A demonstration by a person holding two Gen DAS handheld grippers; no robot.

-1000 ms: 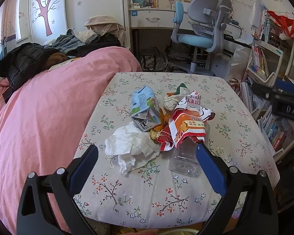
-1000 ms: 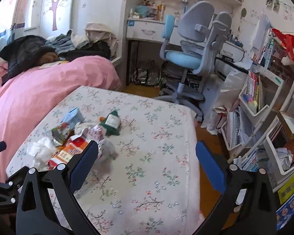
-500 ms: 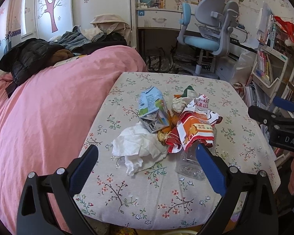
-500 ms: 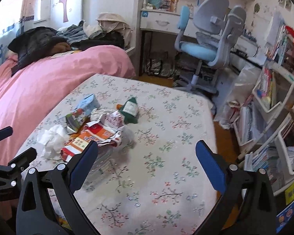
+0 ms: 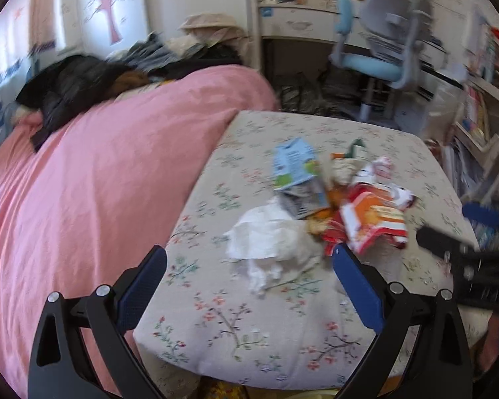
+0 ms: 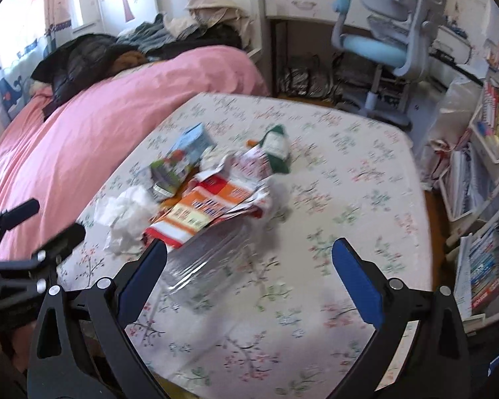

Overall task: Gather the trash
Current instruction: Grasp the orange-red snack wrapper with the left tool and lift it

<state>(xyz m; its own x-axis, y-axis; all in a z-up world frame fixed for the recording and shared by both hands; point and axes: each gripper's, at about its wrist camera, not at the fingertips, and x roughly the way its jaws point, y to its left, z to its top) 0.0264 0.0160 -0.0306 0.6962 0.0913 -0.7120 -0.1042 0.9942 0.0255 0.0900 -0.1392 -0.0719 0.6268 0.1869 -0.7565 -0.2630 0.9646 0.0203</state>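
Note:
A heap of trash lies on the floral-covered table: a crumpled white tissue, a blue drink carton, a red and orange snack wrapper and a green pouch. My left gripper is open near the table's front edge, short of the tissue, and holds nothing. In the right wrist view, a clear plastic bottle lies partly under the wrapper, just beside the left fingertip of my open, empty right gripper. The left gripper shows at that view's left edge.
A bed under a pink cover presses against the table's left side, with dark clothes piled on it. A blue and grey desk chair stands behind the table. Bookshelves line the right wall.
The right gripper has swung left and closer to the trash heap, and the bottle now lies by its left finger. The left view has shifted left, blurred. Both grippers stay open.

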